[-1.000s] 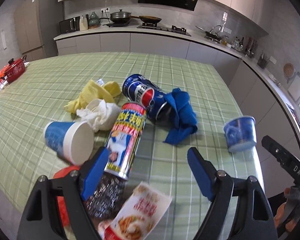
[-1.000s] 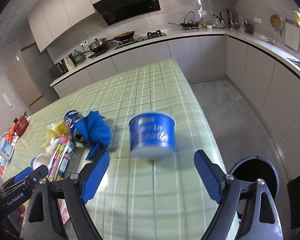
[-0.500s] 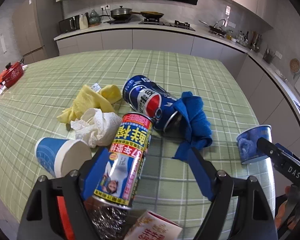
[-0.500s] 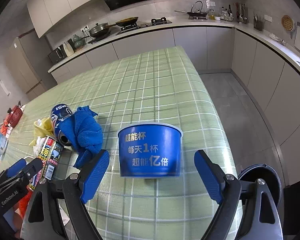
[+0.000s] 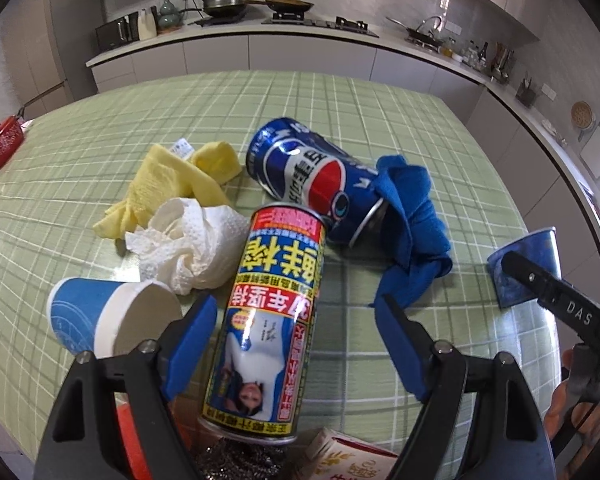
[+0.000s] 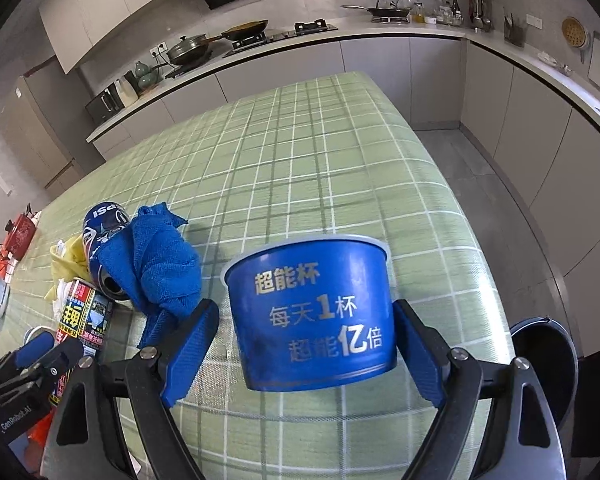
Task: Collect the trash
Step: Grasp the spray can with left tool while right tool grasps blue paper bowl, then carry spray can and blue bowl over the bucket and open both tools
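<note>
Closing in: both tongs hung over litter on the green-checked desk (image 6: 340, 160), nothing yet lifted.
Step in hand: by appearances the approach, ahead of any pickup.
Right tongs (image 6: 306, 344): parted wide, jaws just narrowing, straddling the blue paper tub (image 6: 312, 316); the right pad looked at or nearly at its wall, the left one apart. Nothing gripped.
Left tongs (image 5: 296, 340): spread wide and empty, the tall printed can (image 5: 268, 320) lying on its side between the pads, nearer the left one.
Near the can: crumpled tissue (image 5: 188, 248), a tipped paper cup (image 5: 108, 320), a yellow cloth (image 5: 172, 184), a cola can (image 5: 316, 180) touching a blue cloth (image 5: 412, 232).
Next move: likely squeezing shut evenly on the tub, lightly, since thin paper walls could buckle.
Bin (image 6: 548, 344): dark and round, on the floor just off the desk's right edge.
</note>
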